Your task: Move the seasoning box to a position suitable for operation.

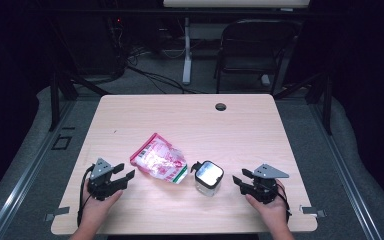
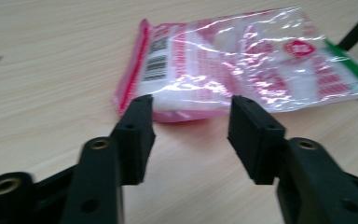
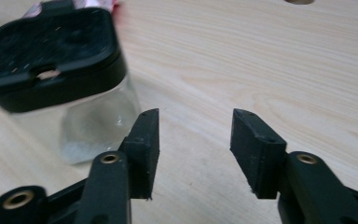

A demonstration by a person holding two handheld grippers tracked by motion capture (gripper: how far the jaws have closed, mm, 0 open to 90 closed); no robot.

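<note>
Pink-and-clear plastic bag (image 1: 158, 159) lies flat near the middle of a pale wood table (image 1: 240, 130), toward its near edge, barcode showing, other print unreadable. Right of it stands a clear jar (image 1: 208, 178) with black lid. Left gripper (image 1: 121, 173) and right gripper (image 1: 239, 181) rest gaping, empty. Dark room, chair (image 1: 252, 47) beyond.

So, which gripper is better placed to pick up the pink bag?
The left gripper: it is open, and the bag lies just ahead of its fingers. The right gripper faces the jar.
</note>
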